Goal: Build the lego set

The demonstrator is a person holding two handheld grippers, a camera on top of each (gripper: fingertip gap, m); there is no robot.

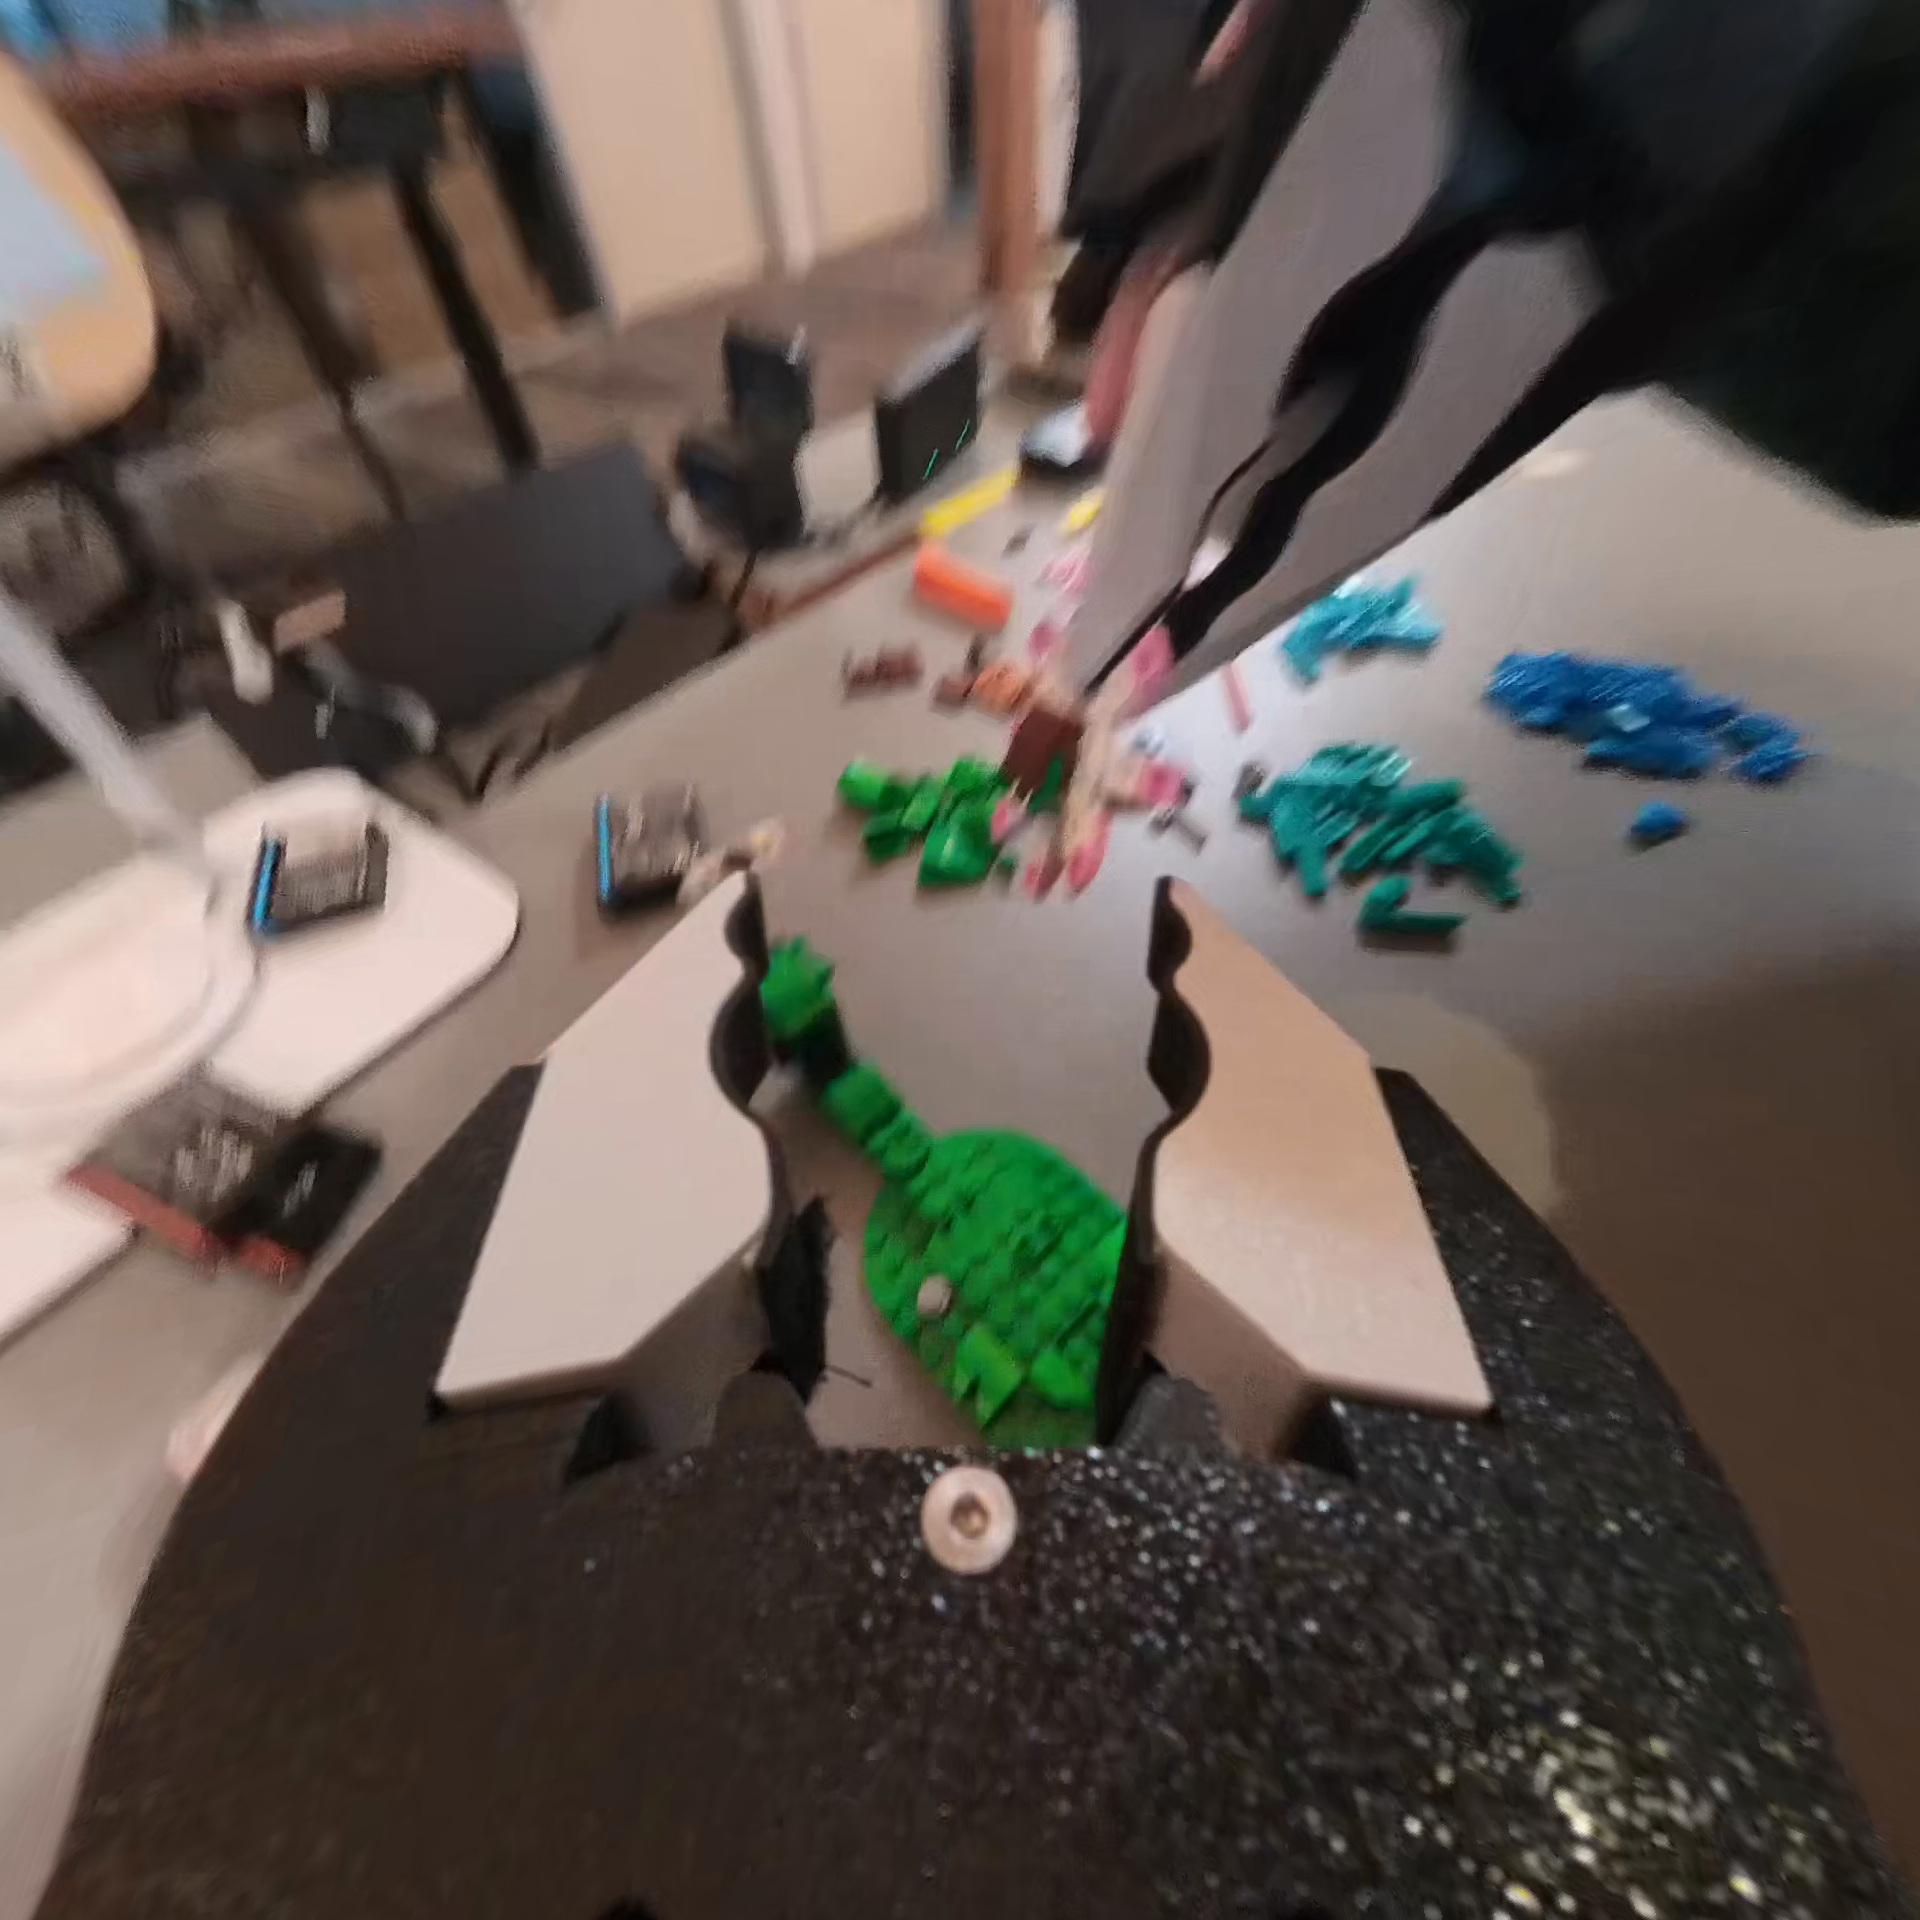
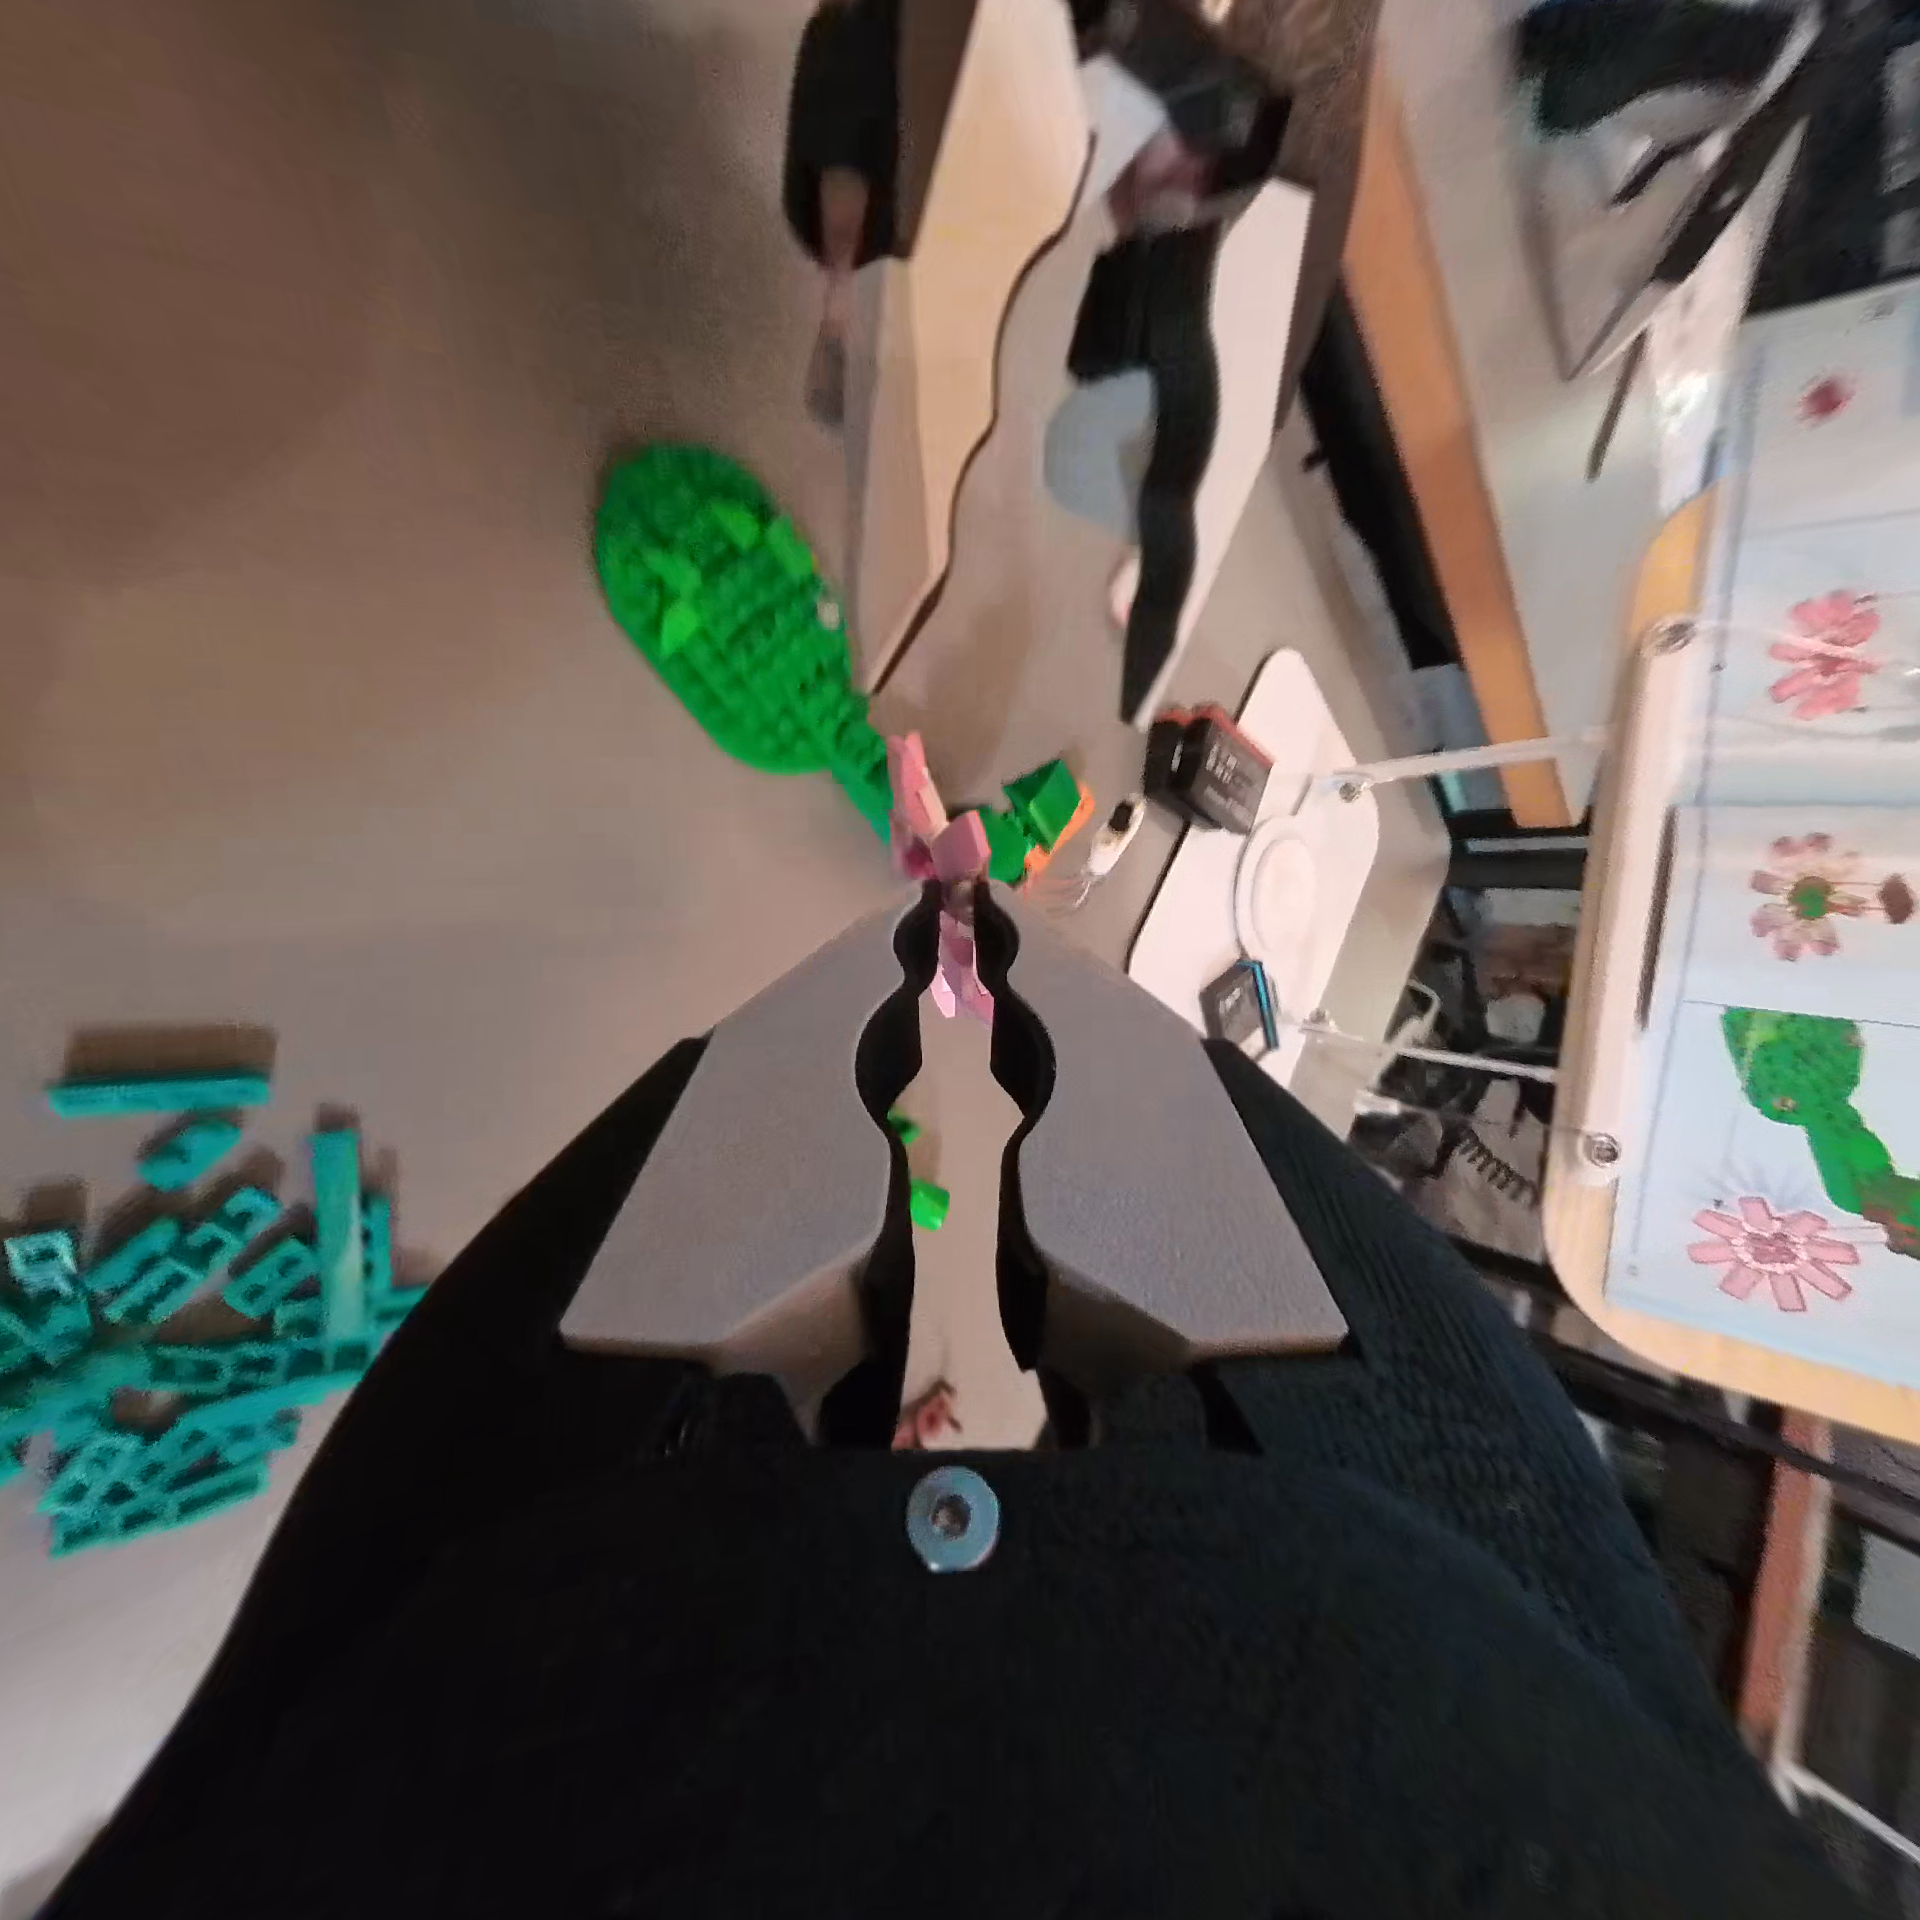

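Left wrist view: left tongs [image 1: 956, 914] gape over the green leaf [image 1: 997, 1247]; right tongs [image 2: 958, 914] pinch pink petals [image 2: 951, 831], teal bricks [image 2: 177, 1309] off left.

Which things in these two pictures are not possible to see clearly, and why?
- Left wrist view: the green leaf build is partly hidden by the open left gripper; motion blur smears its studs.
- Right wrist view: the pink piece in the right gripper is blurred, its shape unclear.
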